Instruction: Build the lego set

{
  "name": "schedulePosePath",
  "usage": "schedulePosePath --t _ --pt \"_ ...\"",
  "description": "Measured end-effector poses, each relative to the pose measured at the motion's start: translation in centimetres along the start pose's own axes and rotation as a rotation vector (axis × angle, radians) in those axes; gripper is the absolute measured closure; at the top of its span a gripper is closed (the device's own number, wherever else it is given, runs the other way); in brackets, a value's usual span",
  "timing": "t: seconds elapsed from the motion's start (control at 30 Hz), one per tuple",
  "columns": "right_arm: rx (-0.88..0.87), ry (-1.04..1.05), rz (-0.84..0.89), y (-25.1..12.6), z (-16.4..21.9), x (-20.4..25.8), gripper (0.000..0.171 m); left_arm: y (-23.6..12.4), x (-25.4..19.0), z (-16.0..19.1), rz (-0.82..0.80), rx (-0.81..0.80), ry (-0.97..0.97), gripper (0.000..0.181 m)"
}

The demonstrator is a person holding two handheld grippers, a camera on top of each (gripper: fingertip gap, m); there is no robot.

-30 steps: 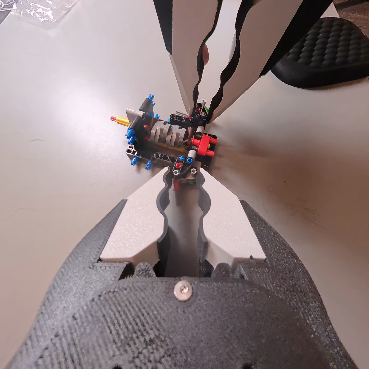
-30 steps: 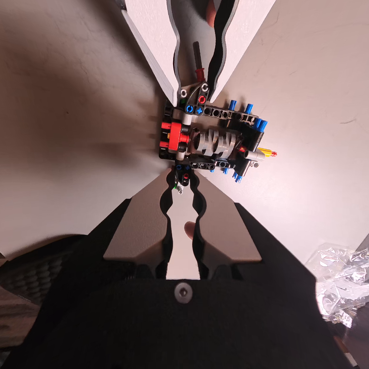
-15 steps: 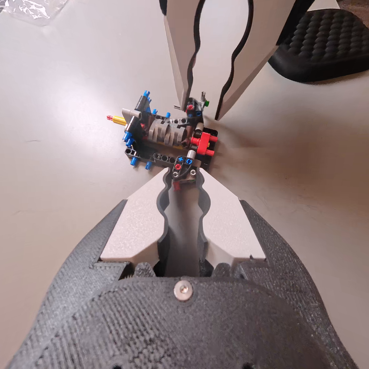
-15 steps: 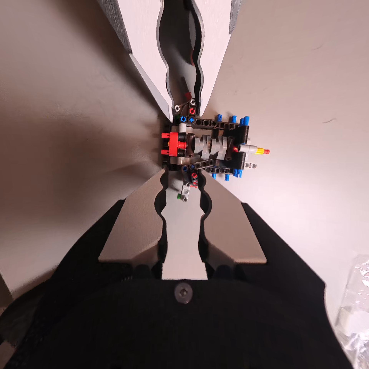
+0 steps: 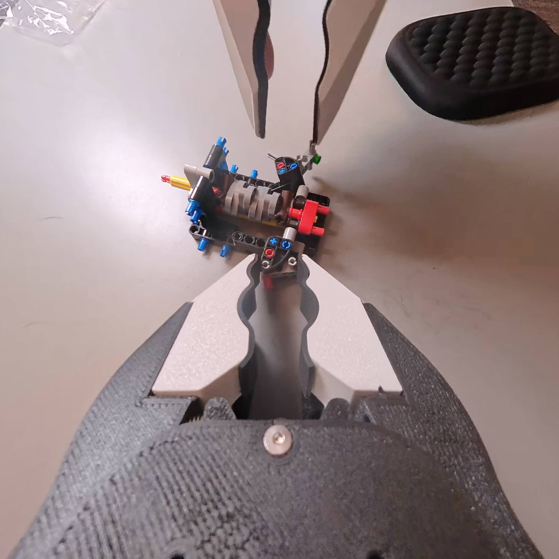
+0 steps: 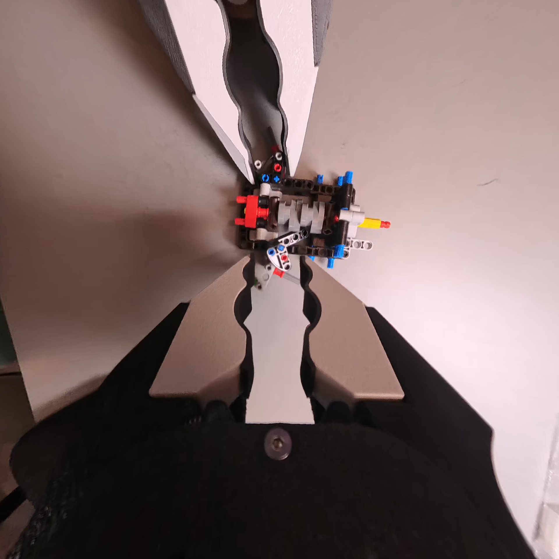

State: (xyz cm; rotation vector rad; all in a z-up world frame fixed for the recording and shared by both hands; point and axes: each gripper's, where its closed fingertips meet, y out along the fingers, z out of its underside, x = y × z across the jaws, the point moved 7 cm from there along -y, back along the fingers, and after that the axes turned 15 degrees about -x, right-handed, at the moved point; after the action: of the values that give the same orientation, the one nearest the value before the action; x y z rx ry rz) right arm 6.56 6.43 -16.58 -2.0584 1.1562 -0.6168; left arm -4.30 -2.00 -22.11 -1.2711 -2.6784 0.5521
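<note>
The lego assembly (image 5: 257, 208) is seen lying on the pale table (image 5: 90, 121), roughly at the middle of both wrist views, with its grey worm gear (image 5: 251, 202) along its length, a red connector (image 5: 308, 214) at one end and a yellow axle piece (image 5: 178, 183) at the other. Compared with a second ago, the black angled sub-piece (image 5: 287, 169) on the far side has been released: it is now tilted up and away from the frame, whereas it was pinched flat against the frame earlier. The right gripper (image 5: 287, 137) has been drawn back and its fingers spread apart, one tip only just touching the small grey and green part (image 5: 311, 155). The left gripper (image 5: 276, 266) is kept clamped on the near black angled piece (image 5: 276, 252) at the frame's corner, as in the earlier frames. In the right wrist view the loosened piece (image 6: 279, 254) is seen lying askew between the parted fingers of the right gripper (image 6: 275, 273). Open table is left on both long sides of the assembly. A black textured pad (image 5: 478, 57) lies at the table's far right edge, well apart, and crinkled clear plastic wrap (image 5: 45, 15) is seen at the far left corner.
</note>
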Motion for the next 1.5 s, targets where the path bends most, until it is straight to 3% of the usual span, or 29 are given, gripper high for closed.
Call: schedulePosePath --t 0.27,0.47,0.7,0.87,1.13,1.37,1.5 --pt "0.026 -0.010 -0.097 1.3 0.6 -0.6 0.141 0.0 0.0 0.0 0.000 -0.001 0.004 0.159" --pt "0.050 -0.027 -0.114 2.1 0.5 -0.4 0.158 0.0 0.0 0.0 0.001 -0.001 0.006 0.159" --pt "0.101 -0.020 -0.068 2.0 0.1 0.6 0.158 0.1 -0.2 0.0 0.009 0.001 0.003 0.159" --pt "0.120 -0.060 -0.061 2.0 0.2 0.9 0.142 0.1 -0.3 0.0 0.007 0.004 0.016 0.159" --pt "0.079 0.007 -0.181 2.0 1.1 -0.5 0.139 0.0 -0.3 0.0 0.010 0.002 0.022 0.159" --pt "-0.014 0.117 -0.244 2.5 2.0 -1.1 0.152 0.0 -0.4 0.0 0.014 0.000 0.018 0.159" --pt "-0.043 0.095 -0.184 1.4 1.5 -0.7 0.153 -0.1 -0.4 0.0 0.004 0.001 0.012 0.159"
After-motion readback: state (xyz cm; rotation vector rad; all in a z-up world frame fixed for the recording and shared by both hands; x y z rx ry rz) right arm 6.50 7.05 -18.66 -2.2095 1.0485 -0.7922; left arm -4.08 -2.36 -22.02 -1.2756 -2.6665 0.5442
